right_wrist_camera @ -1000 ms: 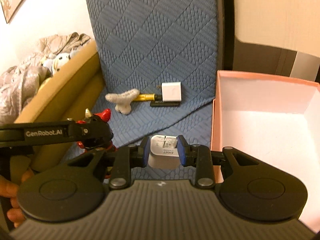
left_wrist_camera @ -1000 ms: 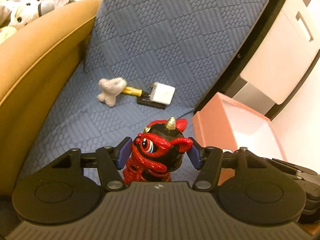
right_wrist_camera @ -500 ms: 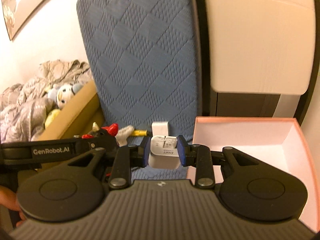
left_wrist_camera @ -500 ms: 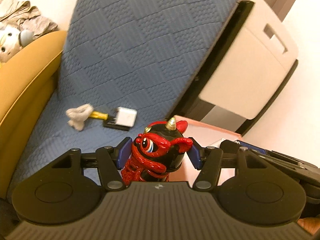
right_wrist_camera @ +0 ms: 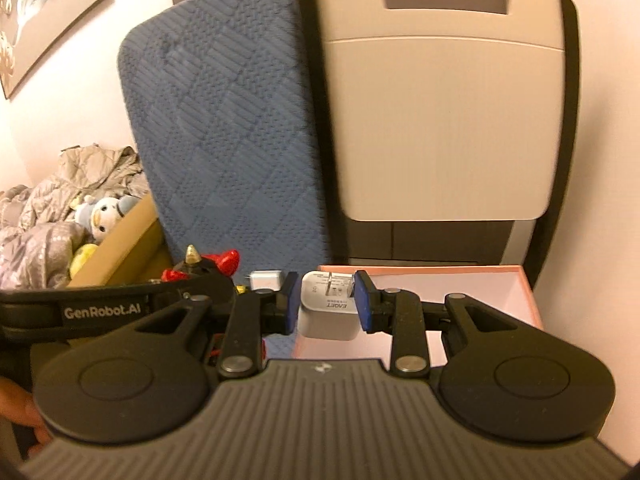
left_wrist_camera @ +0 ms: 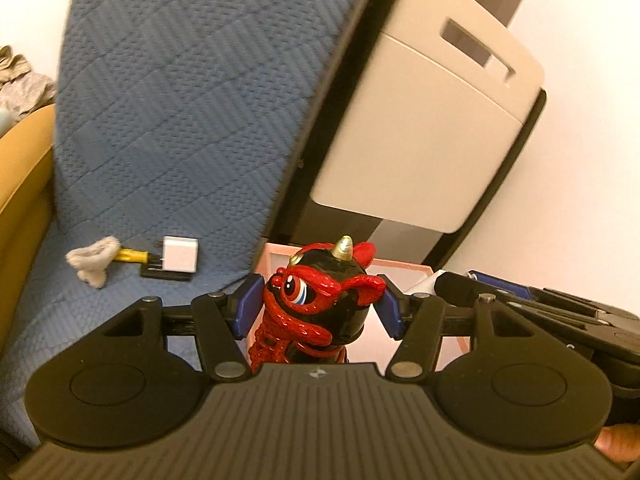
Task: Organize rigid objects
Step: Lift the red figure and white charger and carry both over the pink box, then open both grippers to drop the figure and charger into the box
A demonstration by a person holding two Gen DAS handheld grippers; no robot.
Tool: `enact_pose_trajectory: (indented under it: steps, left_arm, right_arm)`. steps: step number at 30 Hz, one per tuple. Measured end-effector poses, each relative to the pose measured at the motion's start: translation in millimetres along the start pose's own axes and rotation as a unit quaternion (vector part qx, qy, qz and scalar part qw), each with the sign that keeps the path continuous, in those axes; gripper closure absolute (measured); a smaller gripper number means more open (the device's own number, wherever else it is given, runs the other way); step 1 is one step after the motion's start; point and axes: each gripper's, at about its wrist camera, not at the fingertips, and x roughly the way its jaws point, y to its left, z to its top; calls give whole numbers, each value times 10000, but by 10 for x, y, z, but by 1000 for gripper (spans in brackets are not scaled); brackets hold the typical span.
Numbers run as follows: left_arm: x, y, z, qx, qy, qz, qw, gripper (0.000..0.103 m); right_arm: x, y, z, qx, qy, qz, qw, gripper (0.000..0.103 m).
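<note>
Left wrist view: both loads carried toward the pink box [left_wrist_camera: 404,266].
My left gripper [left_wrist_camera: 318,308] clamps the red figurine [left_wrist_camera: 320,308] by its head; my right gripper [right_wrist_camera: 327,306] pinches the white charger [right_wrist_camera: 328,312], poised before the box for drop-off.

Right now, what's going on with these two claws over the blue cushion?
A person holds both claws in the air, each carrying something. The left claw is shut on a red and black figurine; the right claw is shut on a white charger. The open pink box sits just beyond them and looks empty as far as it shows. Another white plug and a beige brush-like item lie on the blue cushion.
</note>
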Motion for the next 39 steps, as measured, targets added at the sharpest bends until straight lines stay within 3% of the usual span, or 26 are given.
enact_pose_trajectory:
  steps: [12,27,31,39]
  left_arm:
    - [737,-446,-346,268,597,-38,9978,38]
    - [1437,-600,-991,537,1502,94,9871,38]
    - [1504,-595,-1094,602,1591,217,9852,37]
    - [1296,-630,-982,720,1304,122,9888,37]
  right_arm:
    - [310,-844,-558,530,734,-383,9952,71]
    - [724,-1283,-1267,827,1501,-600,9834,73]
    - [713,-1345,-1312,912,1495,-634,9825,73]
    - [531,-1368,-1120,1060,1128,-589,9862,73]
